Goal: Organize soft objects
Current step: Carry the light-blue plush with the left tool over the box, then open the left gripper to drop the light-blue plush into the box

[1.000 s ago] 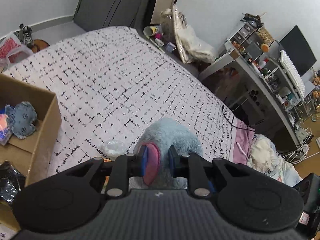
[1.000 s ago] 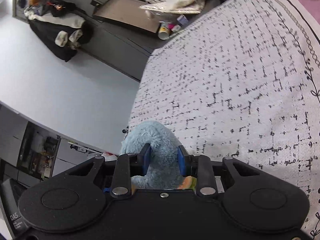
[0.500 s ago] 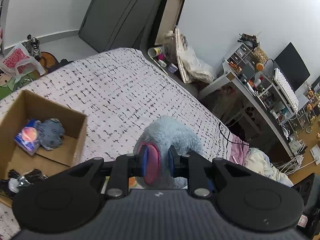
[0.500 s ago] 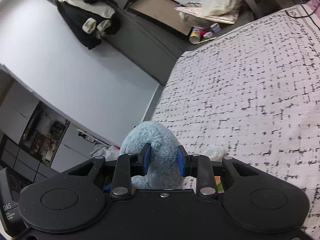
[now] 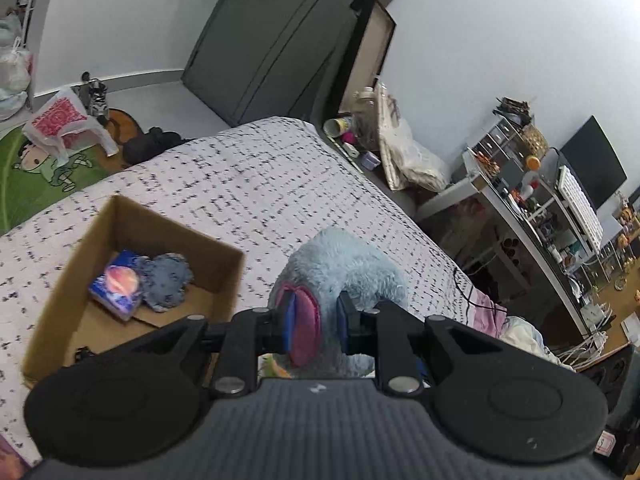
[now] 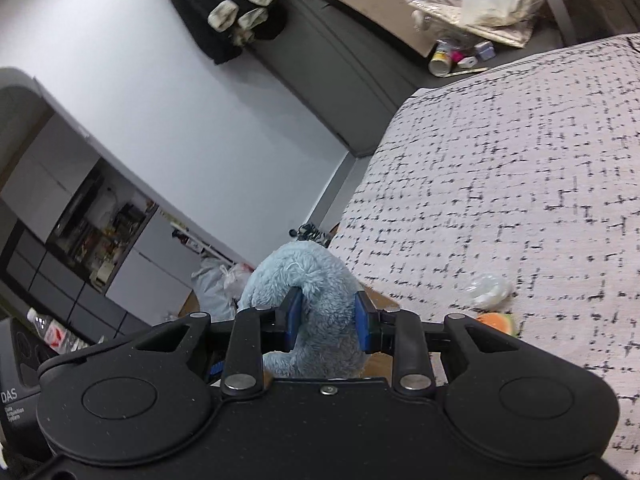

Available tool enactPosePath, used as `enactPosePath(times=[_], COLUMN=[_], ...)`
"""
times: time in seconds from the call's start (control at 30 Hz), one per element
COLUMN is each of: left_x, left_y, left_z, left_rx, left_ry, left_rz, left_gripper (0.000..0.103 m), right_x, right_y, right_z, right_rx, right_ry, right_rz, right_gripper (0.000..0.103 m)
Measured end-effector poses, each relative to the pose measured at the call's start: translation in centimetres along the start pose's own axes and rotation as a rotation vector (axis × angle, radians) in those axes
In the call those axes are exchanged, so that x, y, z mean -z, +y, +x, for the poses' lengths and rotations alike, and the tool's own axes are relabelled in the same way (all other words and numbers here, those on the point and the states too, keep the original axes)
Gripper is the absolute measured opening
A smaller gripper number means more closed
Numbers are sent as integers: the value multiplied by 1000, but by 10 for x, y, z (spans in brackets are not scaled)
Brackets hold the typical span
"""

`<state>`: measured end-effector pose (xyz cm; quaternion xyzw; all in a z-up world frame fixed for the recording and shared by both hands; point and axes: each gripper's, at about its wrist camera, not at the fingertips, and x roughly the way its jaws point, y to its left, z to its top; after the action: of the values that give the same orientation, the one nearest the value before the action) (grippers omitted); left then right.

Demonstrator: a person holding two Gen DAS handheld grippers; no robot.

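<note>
- Left wrist view: my left gripper point(image 5: 316, 322) is pinching the blue plush toy point(image 5: 352, 268) by its pink-lined ear point(image 5: 304, 332), blue pads squeezed tight on either side of the flap.
- The plush bulges up and forward past the fingertips, its fuzzy body filling the middle of the view, held clear above the patterned bedspread point(image 5: 256, 176).
- Down to the left of the gripper I see the cardboard box point(image 5: 224, 268) sitting on the bed, open at the top (a blue fuzzy toy point(image 5: 166, 282) and a small printed cushion point(image 5: 118, 284) lie side by side on its floor).
- Right wrist view: my right gripper point(image 6: 326, 320) is clamped on another fold of the same blue plush toy point(image 6: 296, 272), pads pressing into the fur from both sides.
- Here too the plush rises just beyond the fingertips, hanging over the near edge of the bedspread point(image 6: 520, 168).
- To the right on the bed, near the gripper, lie a crumpled clear plastic bag point(image 6: 490, 290) and an orange-and-green soft piece point(image 6: 498, 322), just beside each other.
</note>
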<state>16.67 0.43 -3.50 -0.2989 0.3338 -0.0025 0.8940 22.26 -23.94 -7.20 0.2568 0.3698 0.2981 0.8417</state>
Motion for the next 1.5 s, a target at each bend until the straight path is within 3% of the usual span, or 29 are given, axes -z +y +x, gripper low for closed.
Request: enactPosePath(times=[0.2,0.7,0.8,0.87,0.97,1.07,1.13,1.33,1.5], left_x=[-9,-16,-19,-21,-23,-25,-24,-26,-25], left_y=[26,97,106,108,112,114,110,90,75], left_z=[-13,-10,-11,-12,-14,-18,-20,-25,-29], left_rx=[-7,-22,-52,-108,-134,-155,-183,-234,-237], left_ry=[-19,20,33,47,58,63,61,58,55], left_rz=[-27,-99,-106,-101,-100,-102,-85,-24,-2], left_gripper=[20,20,21,23,27,35,50,74,77], right_x=[11,49,54,56,54,49,46,42,40], right_y=[17,49,56,59,59,56,54,46,37], right_z=[17,63,69,70,61,53,46,26,10], right_rx=[-23,6,49,89,128,159,184,221,226], right_ry=[15,98,103,99,66,46,37,40,38], right_rz=[-37,-131,-176,-207,-221,-209,-212,-221,-237], right_gripper=[28,28,33,50,70,83,85,95,99])
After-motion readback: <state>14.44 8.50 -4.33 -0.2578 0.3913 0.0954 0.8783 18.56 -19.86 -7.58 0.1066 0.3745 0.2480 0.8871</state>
